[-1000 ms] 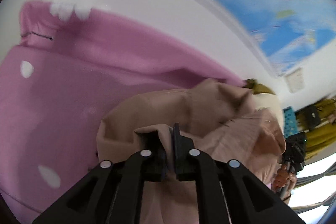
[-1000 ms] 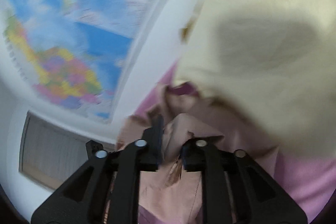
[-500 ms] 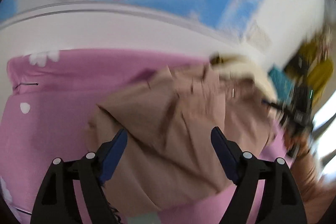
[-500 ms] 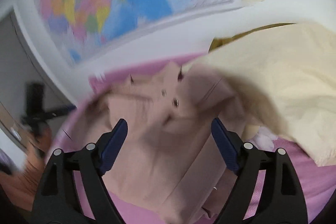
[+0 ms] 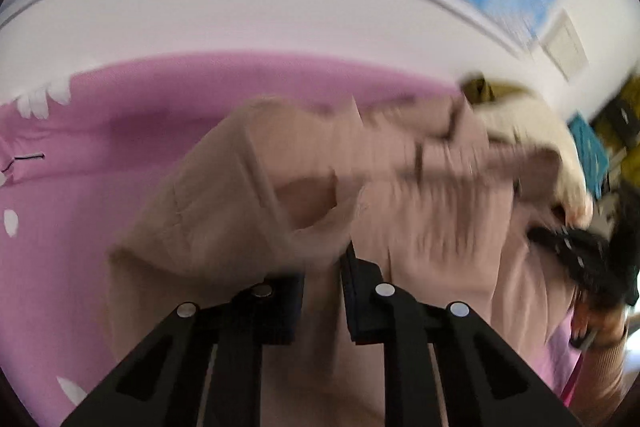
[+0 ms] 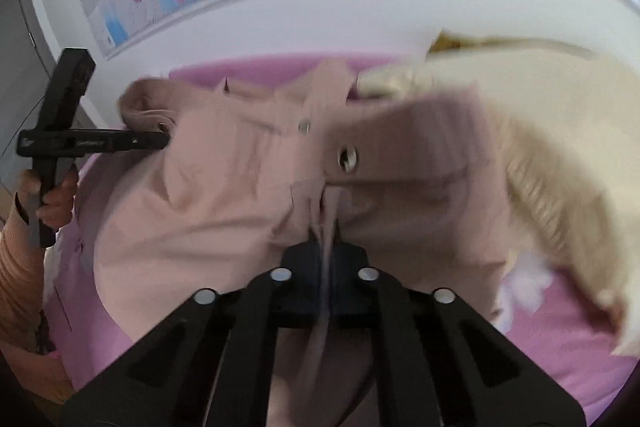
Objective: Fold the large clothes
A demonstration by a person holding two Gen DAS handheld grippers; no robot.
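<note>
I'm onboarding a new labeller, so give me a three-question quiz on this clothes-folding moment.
1. True or false: the right gripper has its jaws closed on a fold of the beige-pink garment.
2. What colour is the bedsheet under the garment?
3. What lies beside the garment, on the right in the right wrist view: A) a cream fleecy garment, B) a blue towel, C) a shoe?

Key: 1 true; 2 pink; 3 A.
</note>
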